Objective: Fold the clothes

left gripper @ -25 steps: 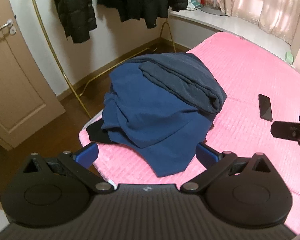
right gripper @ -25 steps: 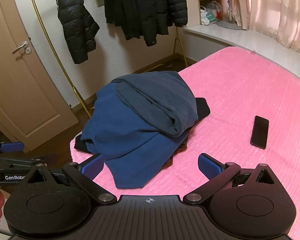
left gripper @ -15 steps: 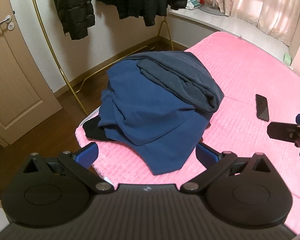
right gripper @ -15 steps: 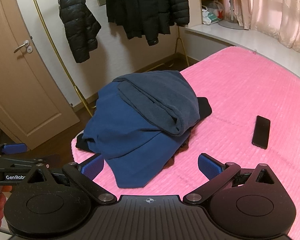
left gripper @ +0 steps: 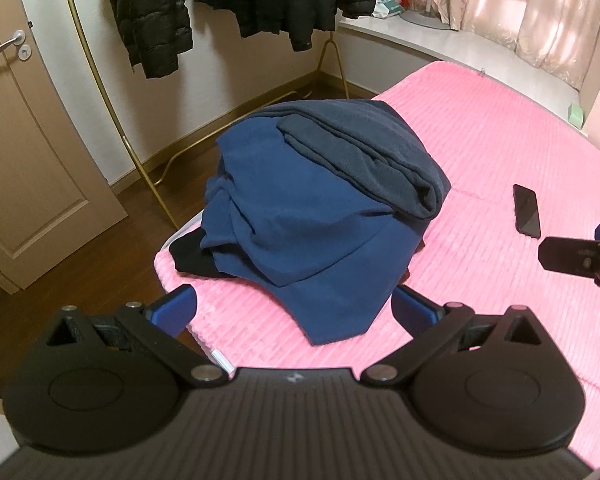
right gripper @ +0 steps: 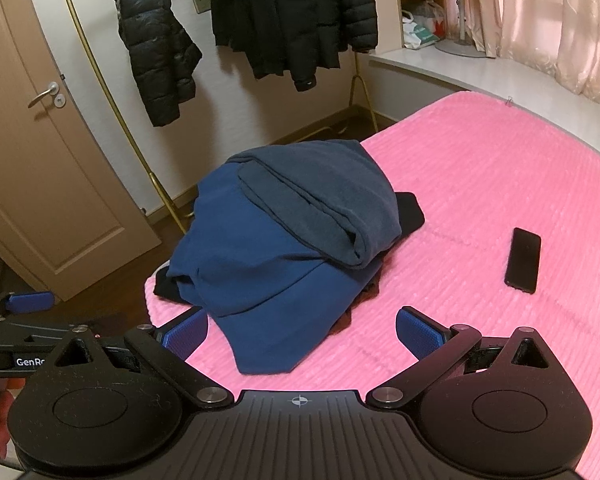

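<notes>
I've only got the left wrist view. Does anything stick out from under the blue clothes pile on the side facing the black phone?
Observer: Yes, a black garment pokes out from under the folded grey-blue fleece top, towards the black smartphone.
Operator: Anything under the near edge?
Observer: Some reddish-brown fabric shows beneath the dark blue sweatshirt.
Operator: Are the right tongs open?
Observer: The right tongs are wide open, gripping nothing.

- You're in a home bedroom: a bed (right gripper: 480, 168) under a pink cover.
- Coats (right gripper: 292, 20) hang on a rack (right gripper: 112, 92) near the door (right gripper: 40, 160).
- Curtains (right gripper: 552, 16) line the window sill.
</notes>
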`<state>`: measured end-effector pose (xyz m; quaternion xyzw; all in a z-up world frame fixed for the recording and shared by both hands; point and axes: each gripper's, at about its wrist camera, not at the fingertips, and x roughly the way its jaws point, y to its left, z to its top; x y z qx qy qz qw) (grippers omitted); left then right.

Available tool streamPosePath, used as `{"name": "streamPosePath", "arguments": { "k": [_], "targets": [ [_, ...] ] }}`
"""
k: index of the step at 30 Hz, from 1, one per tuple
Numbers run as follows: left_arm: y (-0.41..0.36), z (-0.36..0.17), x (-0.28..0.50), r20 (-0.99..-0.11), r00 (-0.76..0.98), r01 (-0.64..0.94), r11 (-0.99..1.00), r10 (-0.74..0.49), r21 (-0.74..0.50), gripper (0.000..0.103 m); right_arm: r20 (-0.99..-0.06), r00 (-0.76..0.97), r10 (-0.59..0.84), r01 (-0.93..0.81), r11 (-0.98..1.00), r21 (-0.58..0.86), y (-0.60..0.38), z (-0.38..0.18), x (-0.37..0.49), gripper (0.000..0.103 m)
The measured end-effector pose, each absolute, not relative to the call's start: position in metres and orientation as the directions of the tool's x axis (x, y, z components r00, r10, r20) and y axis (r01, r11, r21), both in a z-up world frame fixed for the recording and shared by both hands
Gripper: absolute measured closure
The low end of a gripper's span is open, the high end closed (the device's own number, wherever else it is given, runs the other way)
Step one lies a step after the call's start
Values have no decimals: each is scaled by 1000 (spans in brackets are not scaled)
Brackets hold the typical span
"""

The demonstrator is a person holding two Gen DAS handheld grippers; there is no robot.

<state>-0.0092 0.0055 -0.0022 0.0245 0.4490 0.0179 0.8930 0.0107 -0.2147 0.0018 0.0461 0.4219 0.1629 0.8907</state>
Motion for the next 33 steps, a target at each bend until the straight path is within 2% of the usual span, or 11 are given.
{"name": "streamPosePath", "arguments": {
  "k": [33],
  "targets": [
    [6,-6,-15,-803,594,-13,998,52,56,1,-737,589,330,-242,943,228,-216,0,7,1]
  ]
}}
